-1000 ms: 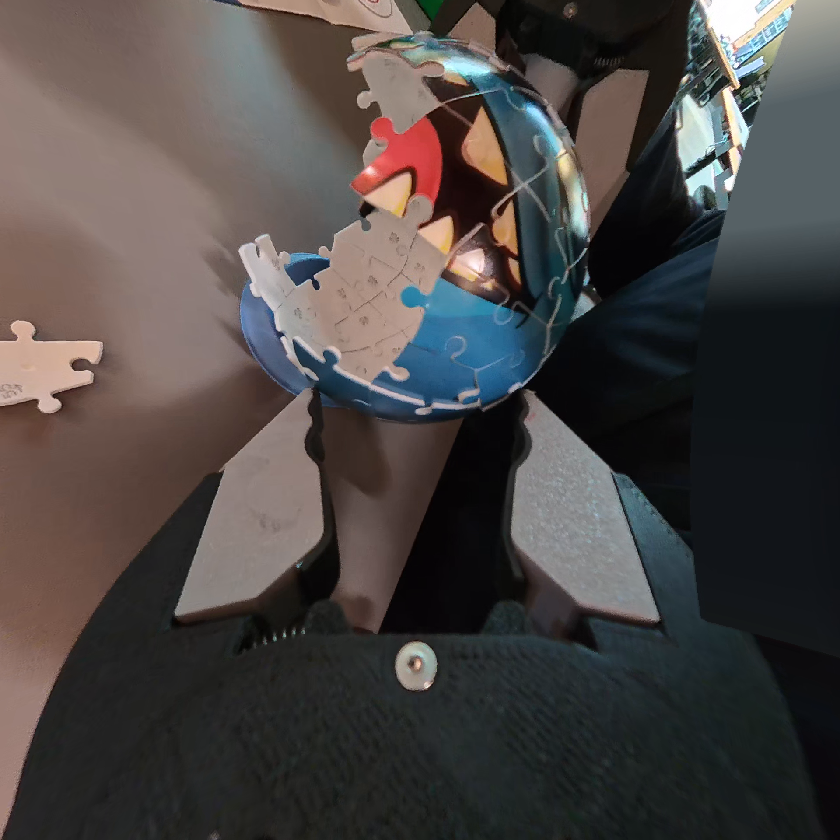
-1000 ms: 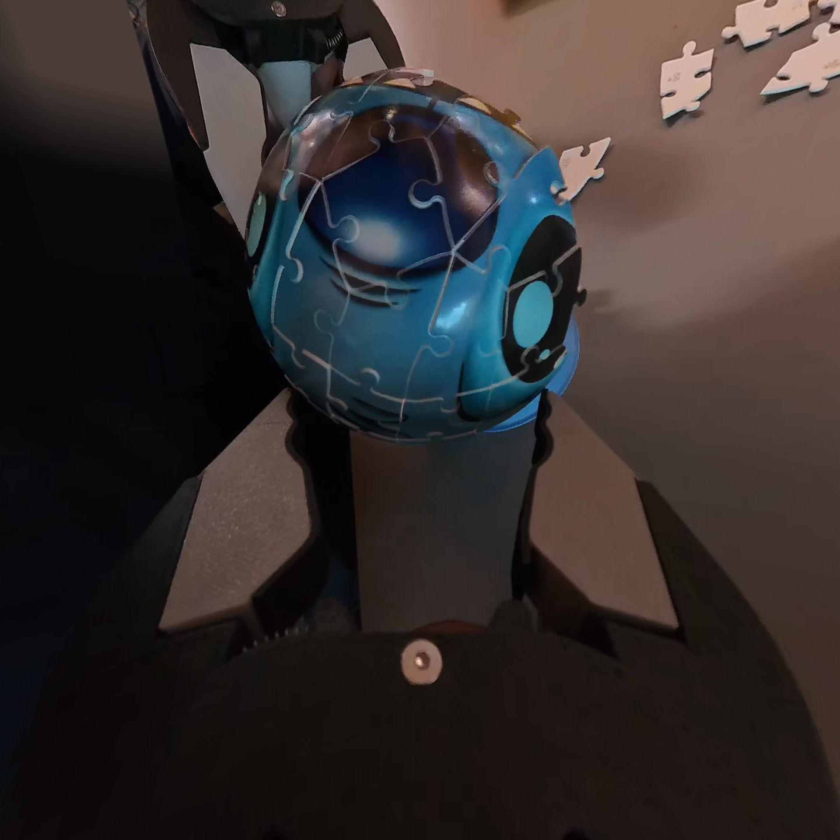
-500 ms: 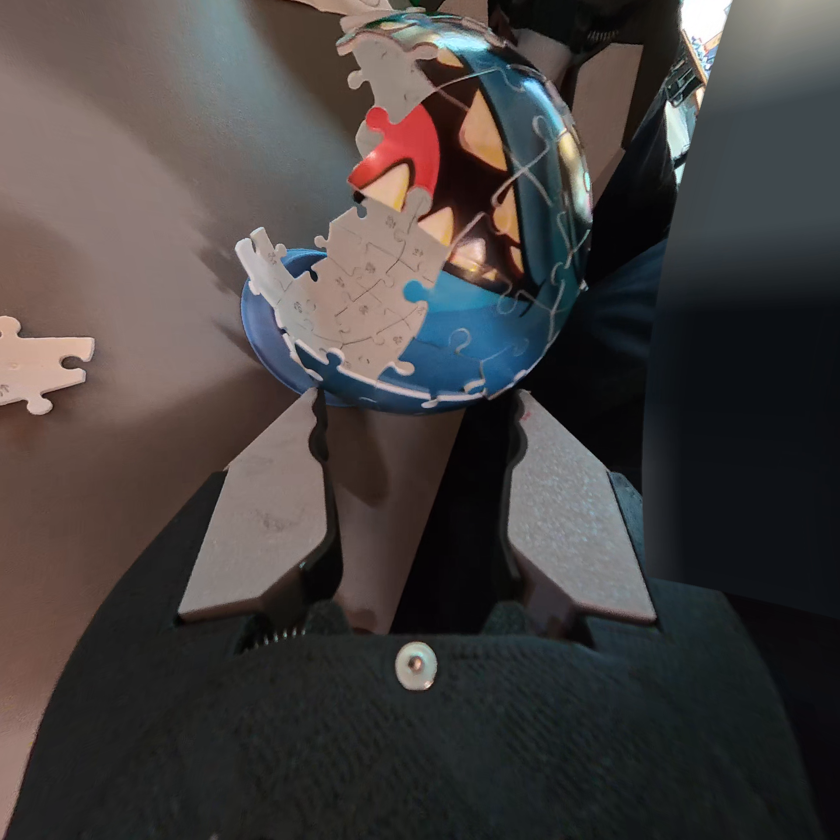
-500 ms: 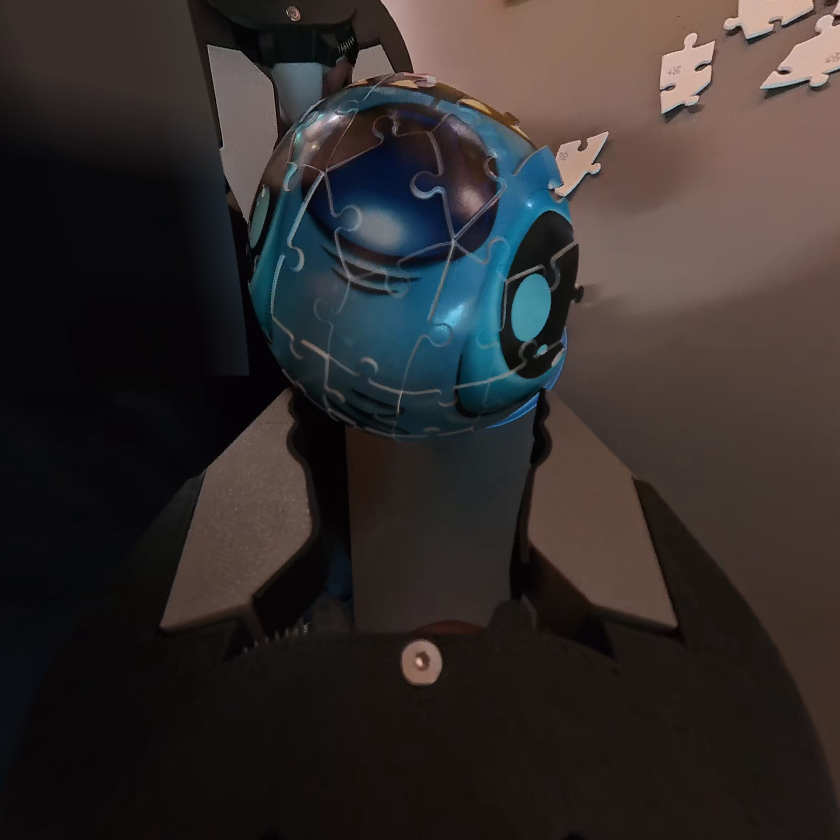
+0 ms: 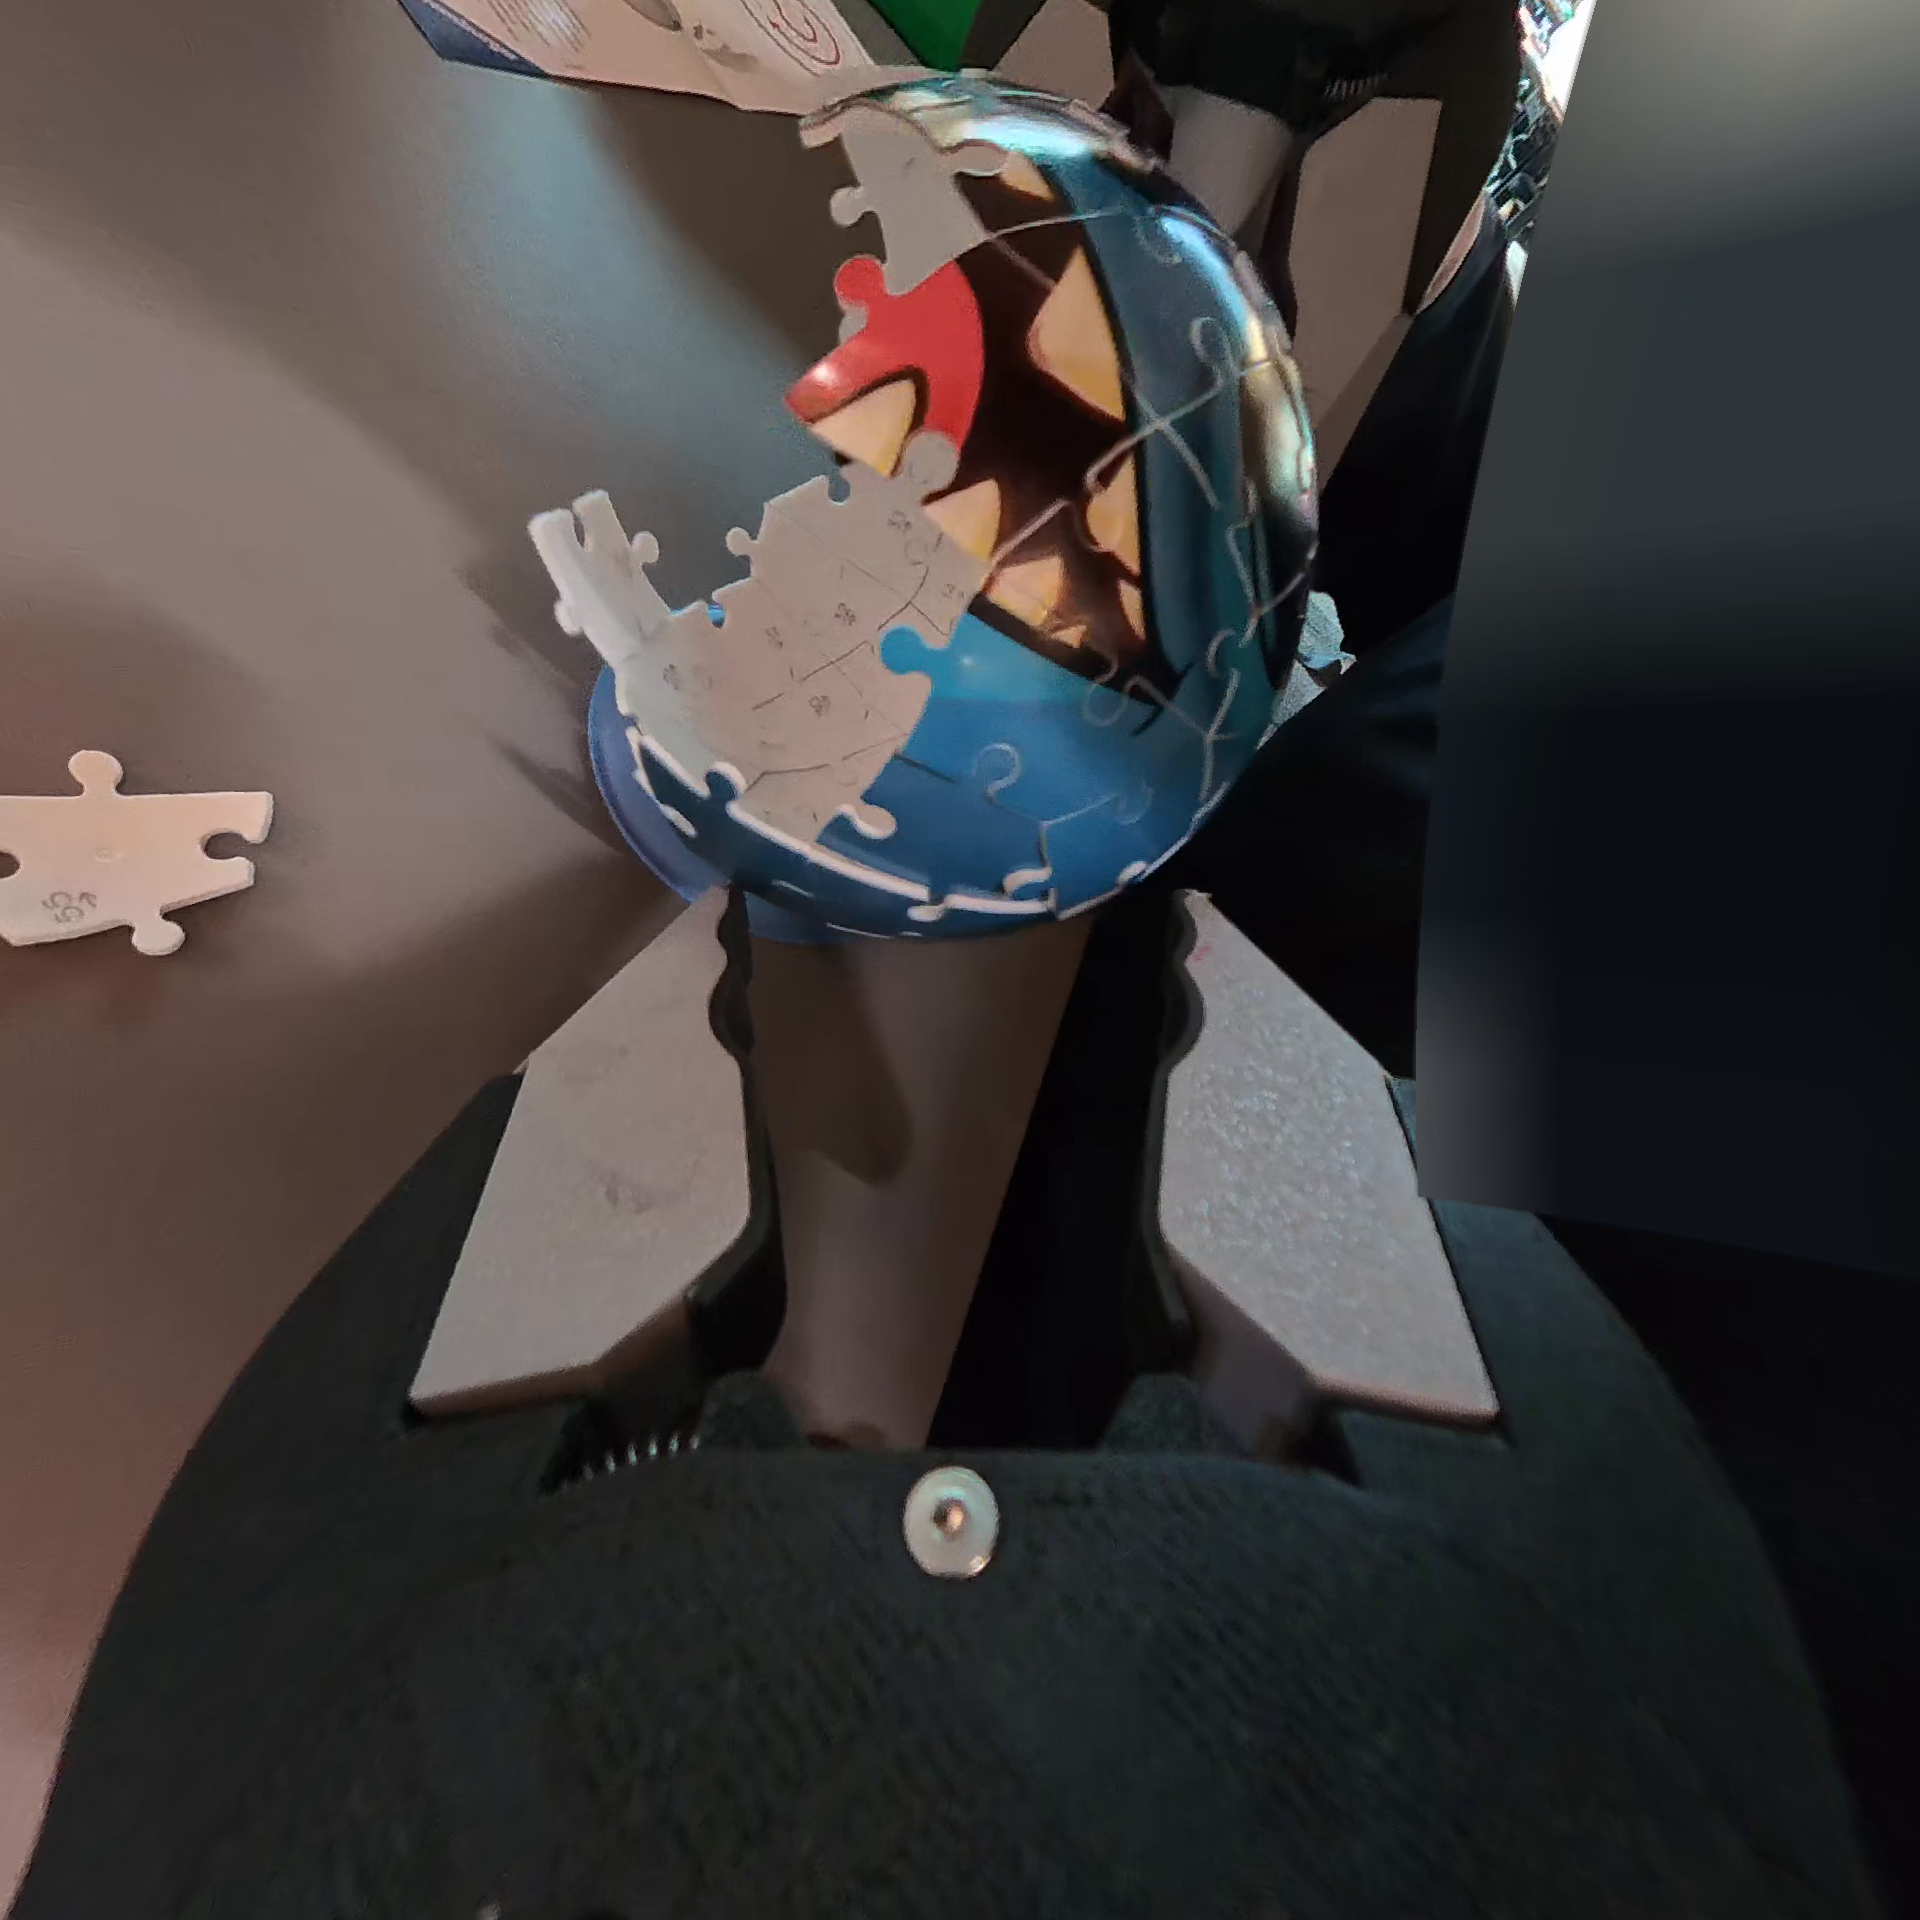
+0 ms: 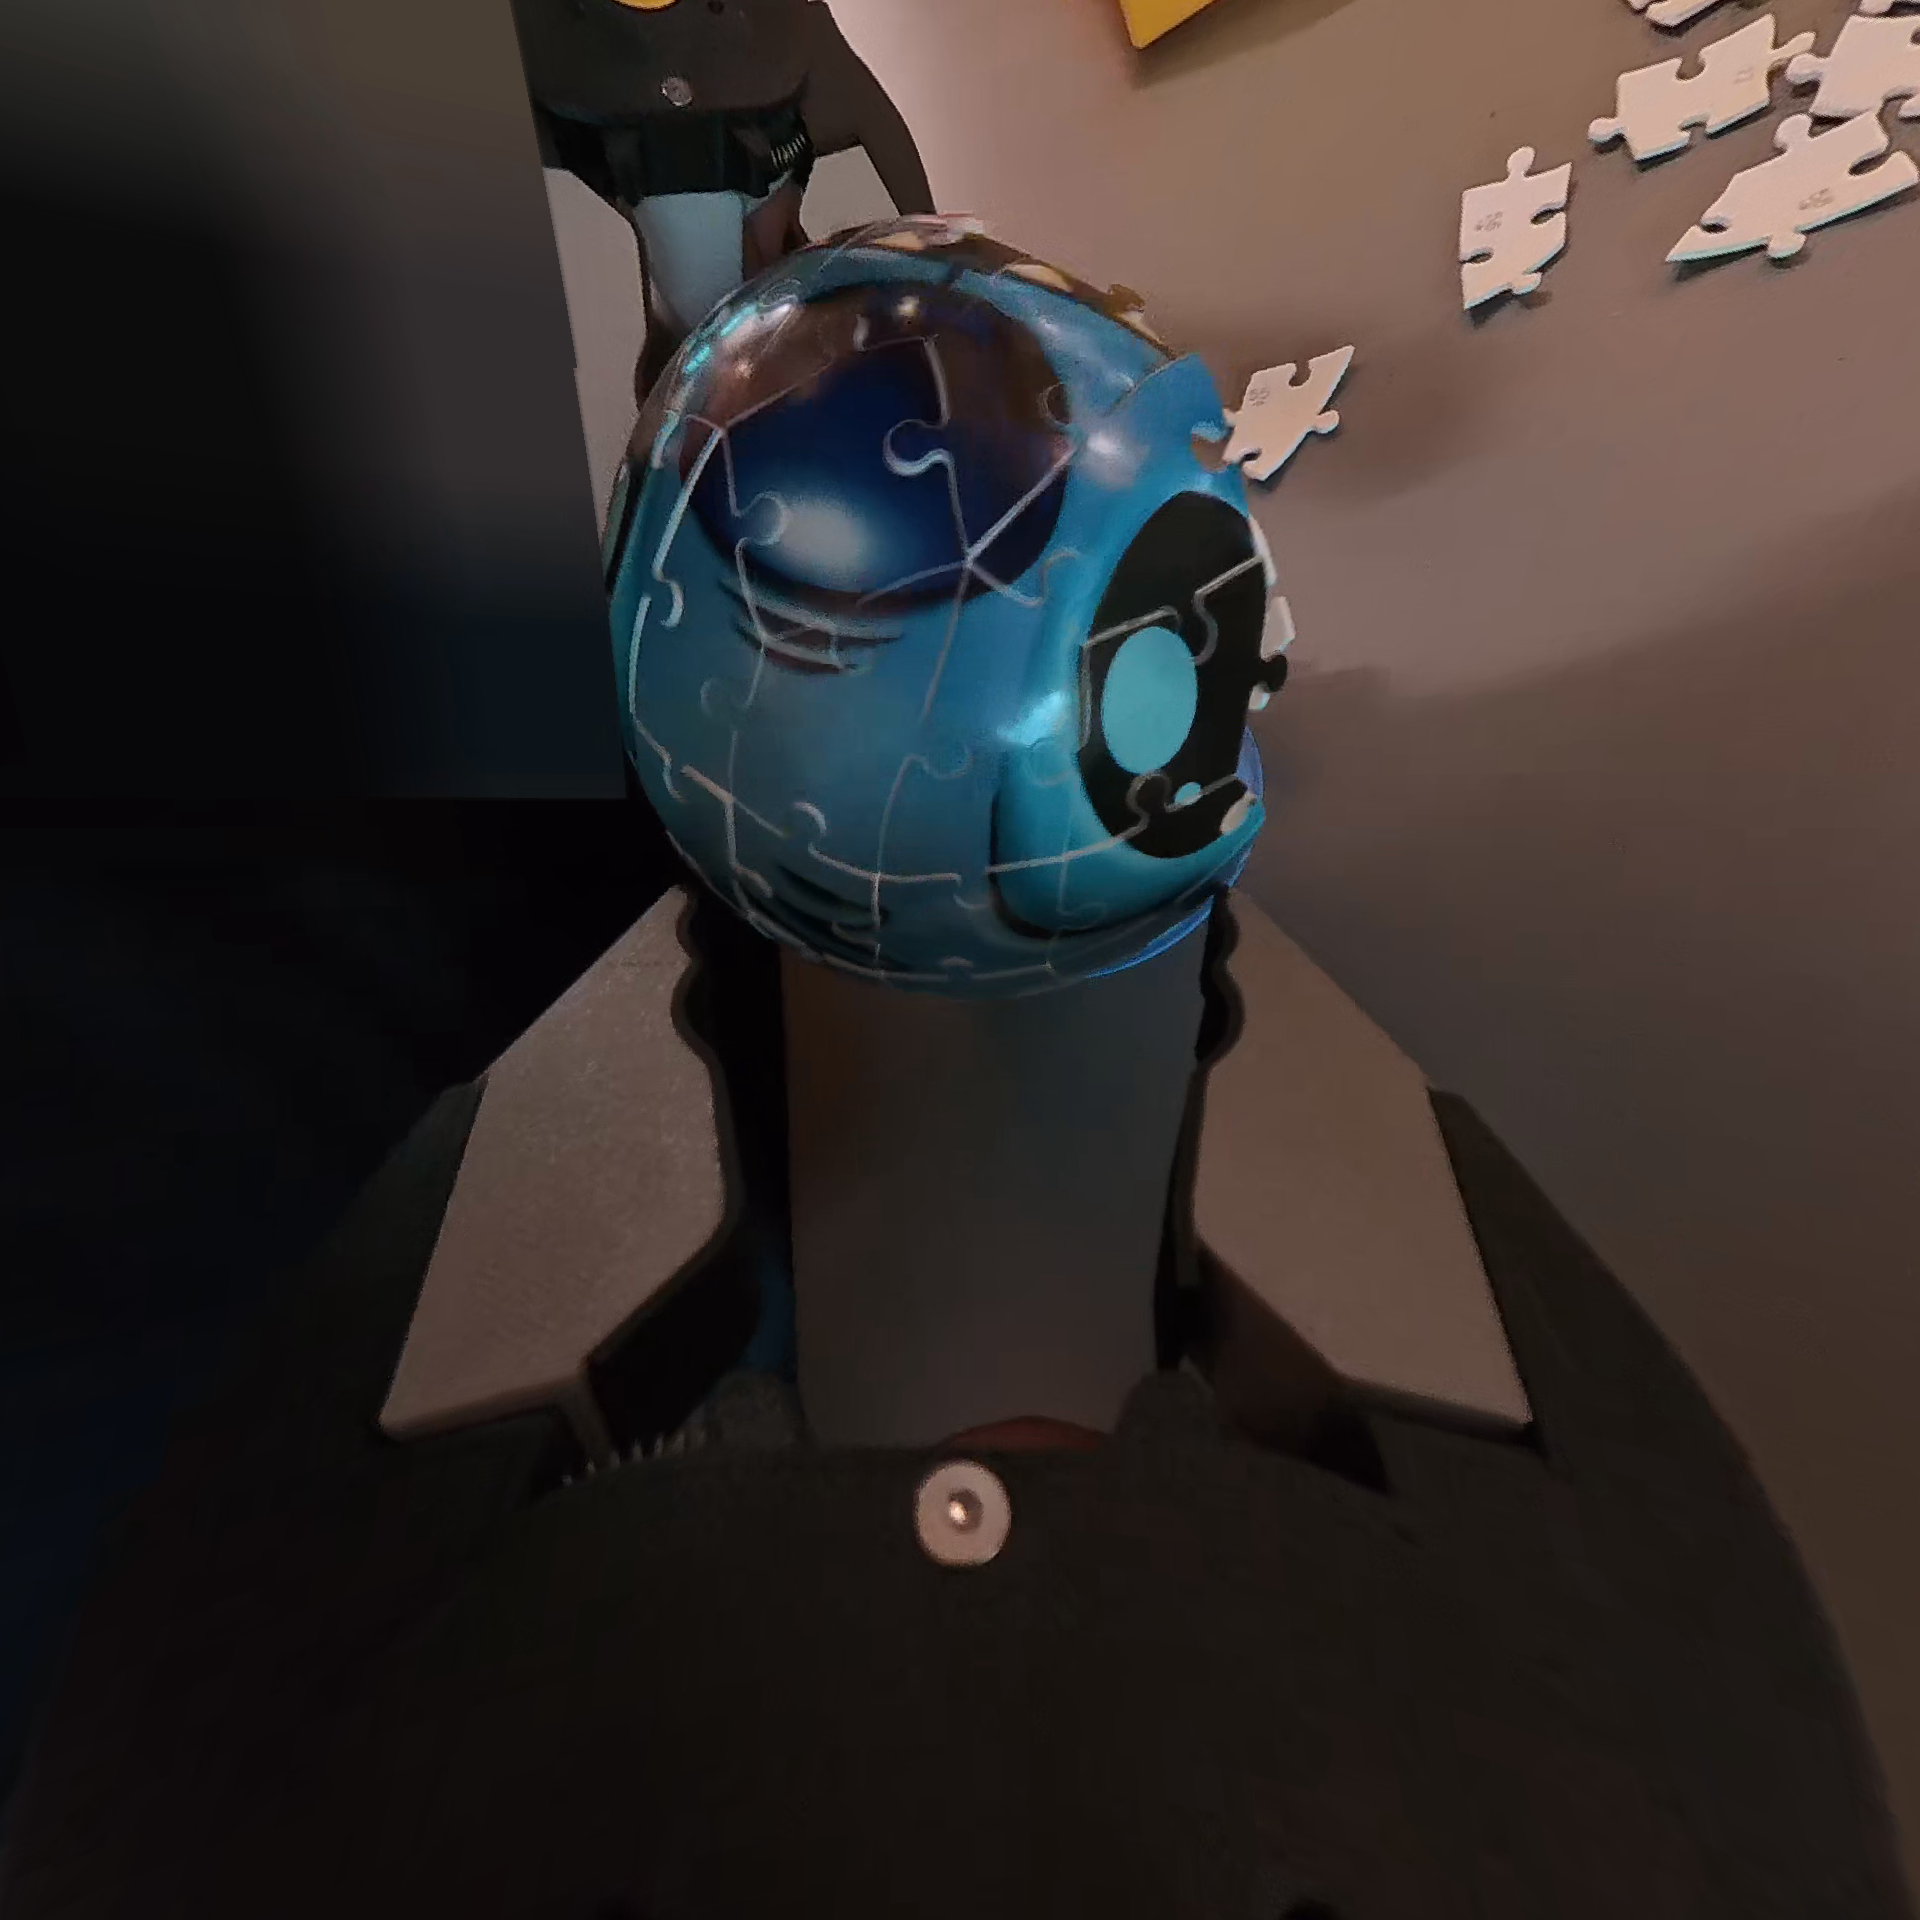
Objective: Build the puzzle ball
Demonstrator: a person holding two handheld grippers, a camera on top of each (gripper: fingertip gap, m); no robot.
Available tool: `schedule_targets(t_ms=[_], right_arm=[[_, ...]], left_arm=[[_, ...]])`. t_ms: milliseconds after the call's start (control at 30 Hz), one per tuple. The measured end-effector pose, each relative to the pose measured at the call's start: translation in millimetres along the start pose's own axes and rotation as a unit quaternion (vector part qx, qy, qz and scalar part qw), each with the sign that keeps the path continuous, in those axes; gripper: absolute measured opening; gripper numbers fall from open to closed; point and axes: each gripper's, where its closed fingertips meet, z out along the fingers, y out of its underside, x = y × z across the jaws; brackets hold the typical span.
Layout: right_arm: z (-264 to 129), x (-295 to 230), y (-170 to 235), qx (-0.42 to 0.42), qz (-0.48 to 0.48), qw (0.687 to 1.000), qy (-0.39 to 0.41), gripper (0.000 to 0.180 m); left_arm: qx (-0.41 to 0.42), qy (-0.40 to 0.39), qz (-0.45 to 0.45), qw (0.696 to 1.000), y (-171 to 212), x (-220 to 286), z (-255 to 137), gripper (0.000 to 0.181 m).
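Observation:
The puzzle ball [image 5: 1049, 644] is blue with a toothed red mouth. Its left side gapes open, showing white piece backs. It sits in a blue stand [image 5: 644, 821]. My left gripper [image 5: 954, 909] is shut on the ball's lower part, one fingertip at each side. In the right wrist view the ball [image 6: 883, 675] shows a dark blue eye, and my right gripper [image 6: 954, 914] clamps its lower part from the opposite side. Each gripper shows behind the ball in the other's view: the right one [image 5: 1299, 104] and the left one [image 6: 675, 125].
One loose white piece [image 5: 125, 862] lies on the grey table [image 5: 312, 416] to the left. Several more pieces [image 6: 1512, 223] lie at the far right, one [image 6: 1288, 410] just behind the ball. A printed sheet [image 5: 675, 42] and a yellow thing [image 6: 1184, 16] lie at the back. About 9 centimeters separates my left fingertips from the loose white piece [image 5: 125, 862]. My right wrist view [image 6: 1271, 421] looks at it from another angle.
Both grippers and the ball have shifted slightly together over the table. The loose pieces slid a little in both views. The grip on the ball is unchanged.

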Motion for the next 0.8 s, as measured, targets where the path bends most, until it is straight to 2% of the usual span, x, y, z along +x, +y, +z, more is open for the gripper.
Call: schedule_targets(t_ms=[533,667,800], right_arm=[[-12.0,1.9,9.5,0.009,-0.005,1.000,0.009,0.089],[-33.0,17.8,12.5,0.020,-0.021,0.999,0.038,0.086],[-59.6,46.3,-2.9,0.069,-0.017,0.996,0.058,0.078]], left_arm=[[-0.007,-0.001,-0.006,1.000,10.1,-4.4,-2.3,0.077],[-0.019,-0.011,0.012,1.000,16.5,-8.6,-11.1,0.077],[-0.004,-0.034,0.030,0.999,12.1,-21.8,-26.8,0.076]])
